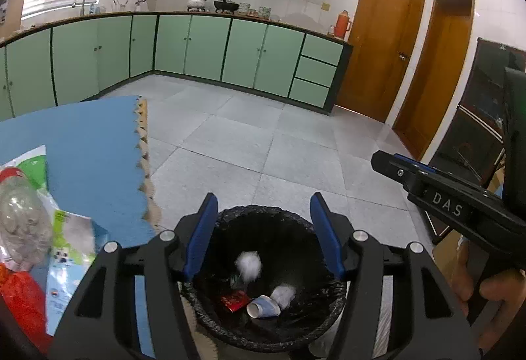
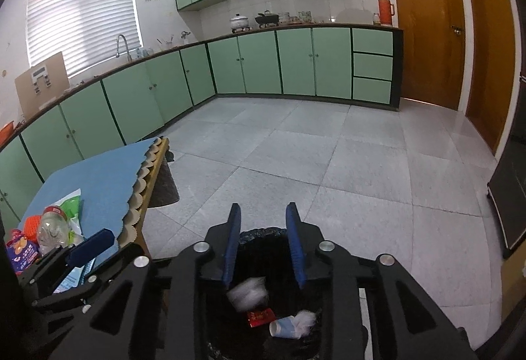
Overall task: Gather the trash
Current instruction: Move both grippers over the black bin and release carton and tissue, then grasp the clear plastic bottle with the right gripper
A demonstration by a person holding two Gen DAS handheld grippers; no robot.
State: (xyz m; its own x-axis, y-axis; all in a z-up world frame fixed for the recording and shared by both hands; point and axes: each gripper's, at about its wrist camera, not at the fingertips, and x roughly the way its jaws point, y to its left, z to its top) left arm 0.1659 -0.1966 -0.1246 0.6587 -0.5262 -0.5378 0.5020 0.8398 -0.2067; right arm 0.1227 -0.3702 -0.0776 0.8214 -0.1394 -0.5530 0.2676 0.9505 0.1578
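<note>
Trash: part binned, part on the blue table (image 1: 95, 143) beside the bin (image 1: 230, 337)
Bin: black liner, open top, on the floor at the table edge, below both grippers
Bin contents: paper cup (image 1: 264, 306) on its side, red wrapper (image 1: 235, 300), white wad (image 1: 284, 294) against the cup; a second white wad (image 1: 249, 264) shows blurred above them, judged to be in mid-fall
Left gripper (image 1: 263, 235): jaws spread over the bin mouth, nothing between the pads
Right gripper (image 2: 263, 248): jaws parted, narrower gap, nothing pinched; the blurred wad (image 2: 248, 292) sits just below its tips
Table remainder: clear bottle (image 1: 23, 222) with red cap, printed packets (image 1: 70, 248), red bag (image 1: 21, 304), orange item (image 2: 31, 225)
Handling, wads: judged very light, soft, crushable; pinch anywhere
Handling, bottle: judged light, thin-walled, slick, likely to roll; take across the body or at the neck
Handling, packets and bag: judged limp, slippery film; pinch a raised edge or fold
Handling, cup: judged light, easily crushed; no further grip needed
</note>
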